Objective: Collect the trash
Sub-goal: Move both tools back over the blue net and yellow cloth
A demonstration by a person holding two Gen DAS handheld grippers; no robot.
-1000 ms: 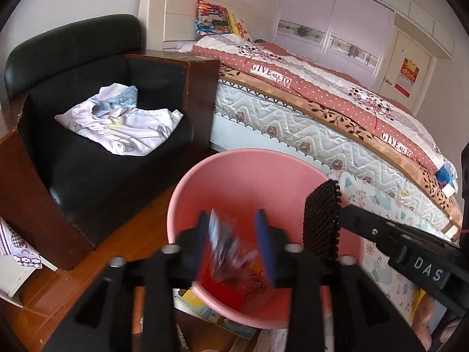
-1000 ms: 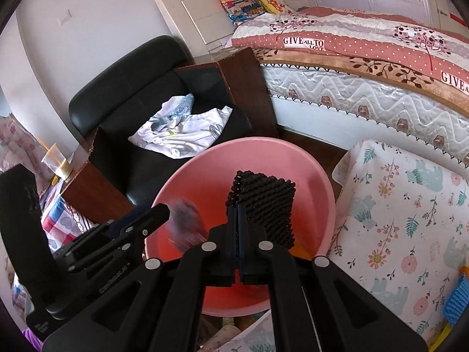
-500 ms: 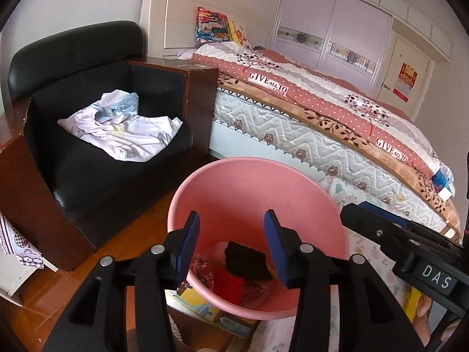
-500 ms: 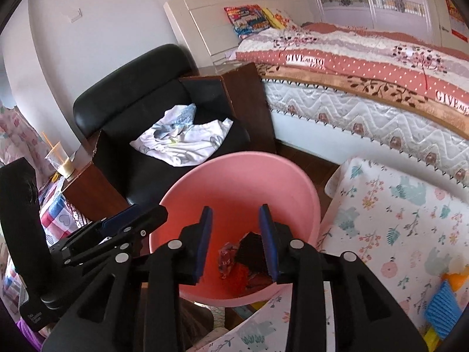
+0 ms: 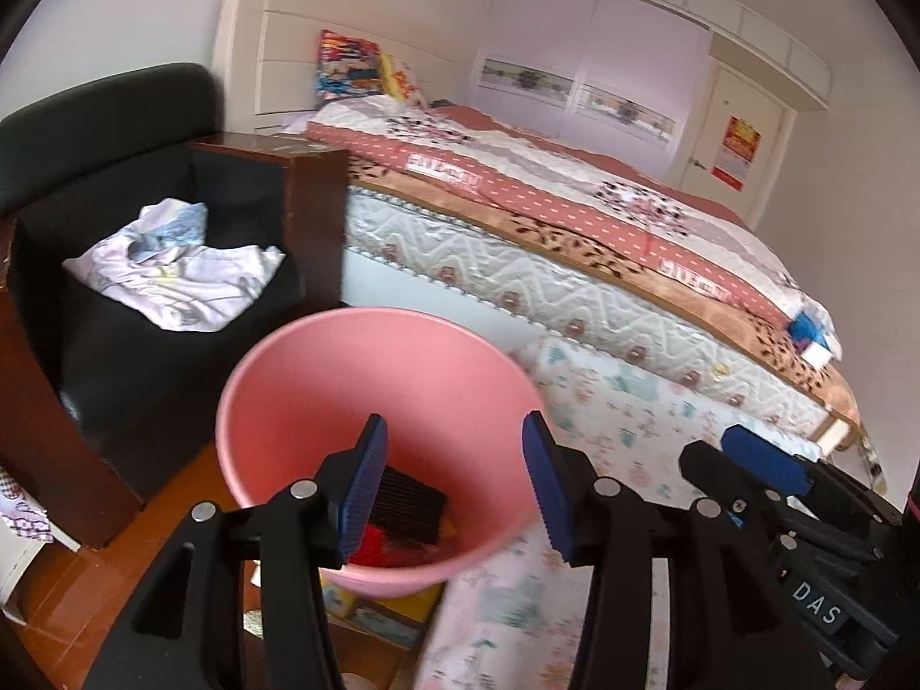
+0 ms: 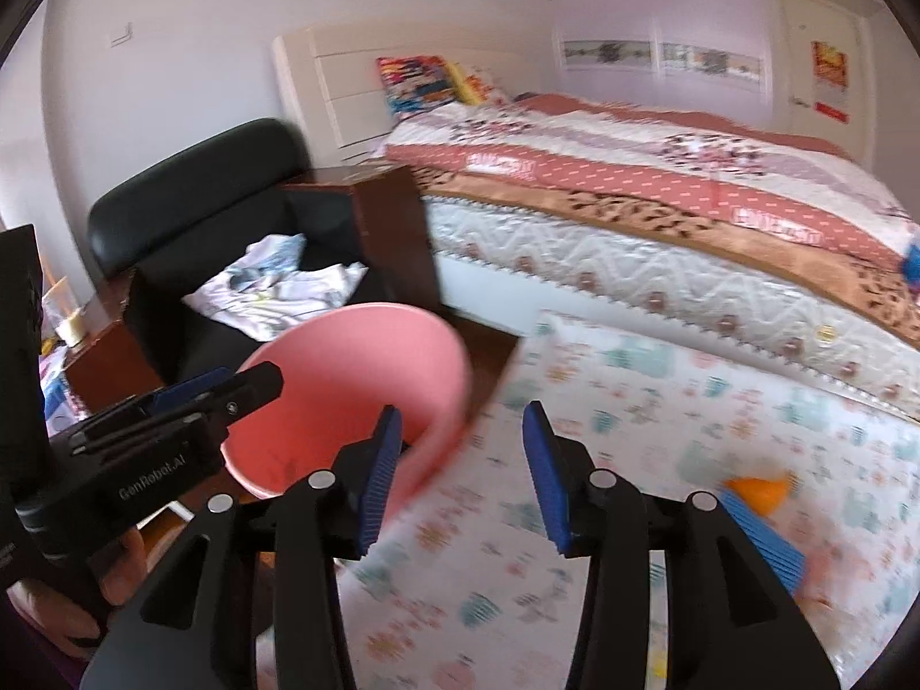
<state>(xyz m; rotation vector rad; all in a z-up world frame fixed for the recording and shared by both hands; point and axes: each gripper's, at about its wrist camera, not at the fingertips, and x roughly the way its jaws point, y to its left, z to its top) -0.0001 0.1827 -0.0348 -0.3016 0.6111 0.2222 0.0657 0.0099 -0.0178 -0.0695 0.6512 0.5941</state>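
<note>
left wrist view: left gripper (image 5: 454, 477) has just been opening, fingers spread and empty above the pink bin (image 5: 322, 391); black ridged trash (image 5: 405, 509) lies inside.
right wrist view: right gripper (image 6: 460, 466) has also just been opening, holding nothing, over the patterned mat (image 6: 661, 460) beside the bin.
step: drop finished.
next: likely reaching for the orange and blue bits (image 6: 759, 512) on the mat.

The left black plastic two-finger gripper (image 5: 454, 480) has 2 angular arms tipped with ribbed blue pads and round silver screws at the joints. The right black plastic two-finger gripper (image 6: 460, 474) is built alike. White lettering marks their bodies: "DAS" on the right one, "GenRobot.AI" on the left.
</note>
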